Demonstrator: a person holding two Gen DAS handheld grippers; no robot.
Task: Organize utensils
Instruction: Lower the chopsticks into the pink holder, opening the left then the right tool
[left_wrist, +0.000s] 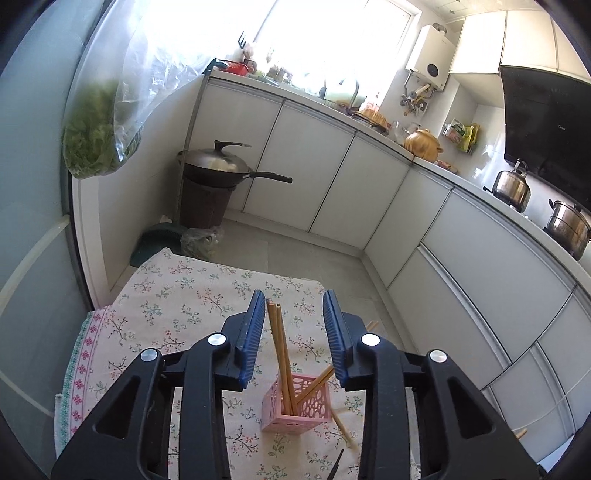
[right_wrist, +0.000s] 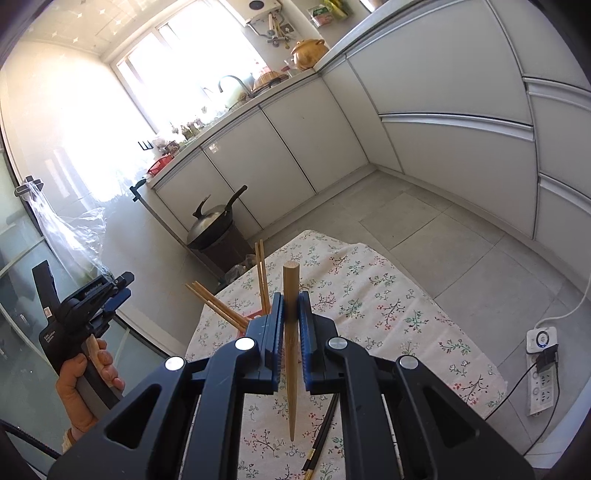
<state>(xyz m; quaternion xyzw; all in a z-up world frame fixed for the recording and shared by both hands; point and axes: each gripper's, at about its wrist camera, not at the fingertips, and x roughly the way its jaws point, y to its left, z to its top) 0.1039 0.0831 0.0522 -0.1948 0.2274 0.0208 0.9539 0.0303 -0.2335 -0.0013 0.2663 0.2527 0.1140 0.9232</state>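
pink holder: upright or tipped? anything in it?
Upright. The pink holder stands on its base on the tablecloth, opening up, with wooden chopsticks inside: one pair near vertical, others leaning right.

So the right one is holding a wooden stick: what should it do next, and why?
Probably carry it over the pink holder and lower it in, thin end first. The right gripper is shut on a wooden chopstick, held upright with its tip above the cloth, while other chopsticks already stand in that holder. The left gripper is open, holding nothing.
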